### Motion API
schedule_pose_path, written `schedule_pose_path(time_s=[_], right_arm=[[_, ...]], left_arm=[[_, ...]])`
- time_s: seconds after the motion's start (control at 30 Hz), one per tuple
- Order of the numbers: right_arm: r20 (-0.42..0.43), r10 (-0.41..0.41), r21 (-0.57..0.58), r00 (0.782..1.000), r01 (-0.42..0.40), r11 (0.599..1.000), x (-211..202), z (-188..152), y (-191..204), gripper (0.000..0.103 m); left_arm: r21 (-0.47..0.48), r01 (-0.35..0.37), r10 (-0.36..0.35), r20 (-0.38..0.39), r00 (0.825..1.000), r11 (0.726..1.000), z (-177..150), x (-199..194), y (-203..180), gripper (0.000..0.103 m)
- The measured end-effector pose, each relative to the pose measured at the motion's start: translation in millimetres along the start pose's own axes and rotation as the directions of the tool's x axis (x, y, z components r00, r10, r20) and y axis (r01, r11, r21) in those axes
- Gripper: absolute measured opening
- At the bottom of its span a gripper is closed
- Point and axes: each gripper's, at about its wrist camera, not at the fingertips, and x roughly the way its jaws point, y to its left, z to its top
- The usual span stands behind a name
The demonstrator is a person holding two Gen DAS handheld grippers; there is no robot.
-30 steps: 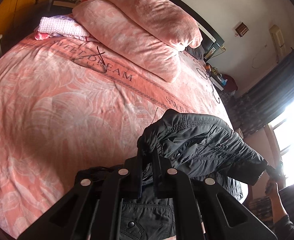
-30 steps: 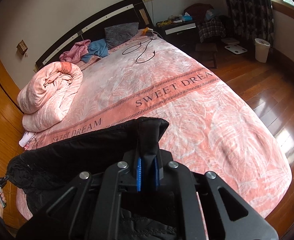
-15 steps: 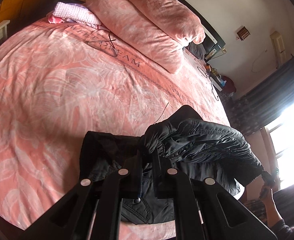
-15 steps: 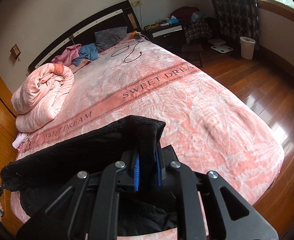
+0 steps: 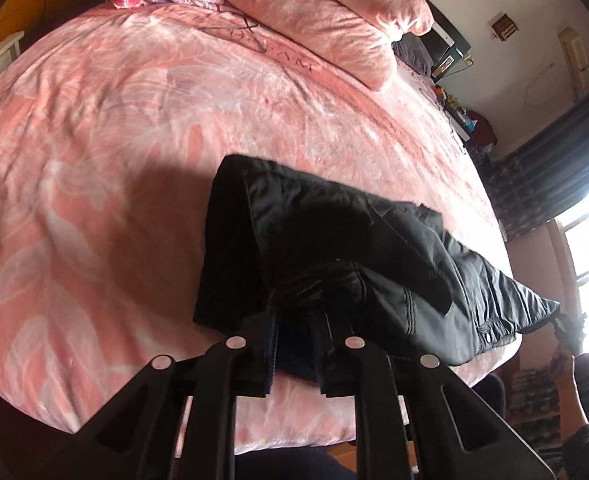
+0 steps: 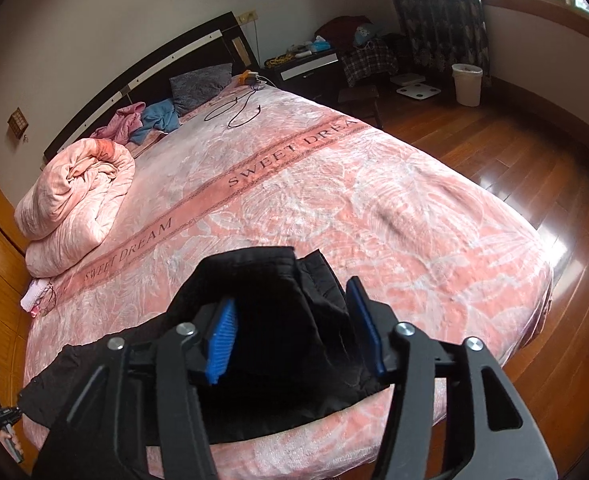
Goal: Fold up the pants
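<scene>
While one pair of black pants [image 6: 278, 320] lay on the bed [image 6: 374, 208], my right gripper [image 6: 294, 332] was opening around it; my left gripper [image 5: 296, 344], opening slightly, pinched its fabric. Only the right view showed one bin [image 6: 467, 84].

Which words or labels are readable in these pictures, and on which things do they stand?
"SWEET DREAM" — woven band on the pink bedspread, left part.
"SWEET DREA" — same band, right part, cut off at the bed's edge.
"EAM" — same band in the left wrist view, the rest blurred.
Black pants: no readable label.
</scene>
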Motion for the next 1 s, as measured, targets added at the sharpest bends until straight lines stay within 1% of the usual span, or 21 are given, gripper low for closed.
schedule_pose_path(time_s=[0.07, 0.1, 0.13, 0.2, 0.27, 0.3, 0.33, 0.37, 0.43, 0.47, 0.5, 0.53, 0.57, 0.6, 0.7, 0.73, 0.8, 0.87, 0.93, 0.97, 1.0], right_arm=[[-0.017, -0.004, 0.004, 1.000, 0.004, 1.000, 3, -11, 0, 0.060], [-0.024, -0.008, 0.010, 1.000, 0.008, 1.000, 5, -14, 0, 0.060], [-0.031, -0.007, 0.021, 0.999, 0.008, 1.000, 7, -19, -2, 0.060], [-0.042, -0.012, 0.046, 0.999, 0.014, 0.999, 10, -27, -5, 0.060], [-0.048, -0.010, 0.074, 0.999, 0.014, 0.997, 11, -33, -8, 0.061], [-0.053, -0.018, 0.085, 0.998, 0.023, 0.996, 11, -36, -9, 0.066], [-0.059, -0.029, 0.101, 0.998, 0.035, 0.994, 11, -39, -11, 0.074], [-0.067, -0.037, 0.125, 0.997, 0.045, 0.991, 11, -42, -15, 0.077], [-0.091, -0.027, 0.187, 0.996, 0.043, 0.981, 10, -50, -24, 0.079], [-0.094, -0.005, 0.227, 0.996, 0.026, 0.974, 8, -55, -31, 0.080], [-0.092, 0.023, 0.277, 0.996, 0.003, 0.961, 5, -61, -38, 0.083], [-0.083, 0.057, 0.339, 0.995, -0.026, 0.940, 1, -68, -46, 0.084], [-0.074, 0.085, 0.403, 0.994, -0.048, 0.914, -2, -75, -54, 0.084], [-0.064, 0.110, 0.456, 0.992, -0.069, 0.888, -6, -82, -60, 0.084], [-0.020, 0.199, 0.597, 0.980, -0.148, 0.788, -17, -101, -76, 0.086], [-0.003, 0.229, 0.633, 0.973, -0.175, 0.754, -21, -104, -79, 0.088], [0.042, 0.298, 0.678, 0.954, -0.246, 0.693, -26, -106, -79, 0.091], [0.054, 0.354, 0.706, 0.934, -0.286, 0.647, -24, -102, -73, 0.092], [0.026, 0.423, 0.730, 0.906, -0.306, 0.611, -13, -97, -61, 0.092], [0.013, 0.445, 0.743, 0.895, -0.306, 0.595, -7, -93, -57, 0.092], [0.000, 0.450, 0.761, 0.893, -0.292, 0.579, 0, -89, -55, 0.092]], left_arm=[[0.002, -0.034, 0.034, -0.037, 0.999, 0.999, -11, 10, 6, 0.015], [0.007, -0.065, 0.066, -0.050, 0.997, 0.998, -17, 15, 9, 0.013], [-0.004, -0.078, 0.078, -0.056, 0.995, 0.997, -22, 17, 13, 0.013], [-0.048, -0.109, 0.106, -0.058, 0.993, 0.993, -28, 18, 25, 0.013], [-0.085, -0.130, 0.127, -0.034, 0.991, 0.988, -32, 12, 34, 0.015], [-0.103, -0.137, 0.136, -0.019, 0.991, 0.985, -34, 7, 37, 0.016], [-0.116, -0.138, 0.138, -0.001, 0.990, 0.984, -35, 1, 39, 0.017], [-0.121, -0.132, 0.135, 0.017, 0.991, 0.984, -37, -5, 39, 0.019], [-0.124, -0.115, 0.122, 0.056, 0.991, 0.986, -40, -16, 33, 0.028], [-0.127, -0.103, 0.113, 0.074, 0.991, 0.987, -41, -20, 30, 0.051], [-0.126, -0.091, 0.104, 0.099, 0.990, 0.988, -41, -22, 25, 0.079], [-0.115, -0.080, 0.094, 0.126, 0.988, 0.990, -42, -22, 18, 0.085], [-0.099, -0.073, 0.087, 0.144, 0.986, 0.992, -42, -22, 12, 0.084], [-0.101, -0.073, 0.087, 0.144, 0.986, 0.992, -41, -18, 7, 0.084], [-0.152, -0.042, 0.067, 0.168, 0.983, 0.988, -40, -11, 4, 0.085], [-0.169, -0.035, 0.062, 0.159, 0.985, 0.985, -40, -6, 5, 0.085], [-0.200, -0.038, 0.062, 0.113, 0.992, 0.979, -39, 9, 8, 0.085], [-0.215, -0.058, 0.073, 0.061, 0.995, 0.975, -40, 22, 11, 0.084], [-0.215, -0.042, 0.051, 0.039, 0.998, 0.976, -41, 32, 11, 0.081], [-0.213, -0.049, 0.056, 0.027, 0.998, 0.976, -42, 35, 11, 0.066], [-0.214, -0.057, 0.059, 0.001, 0.998, 0.975, -42, 41, 11, 0.053]])
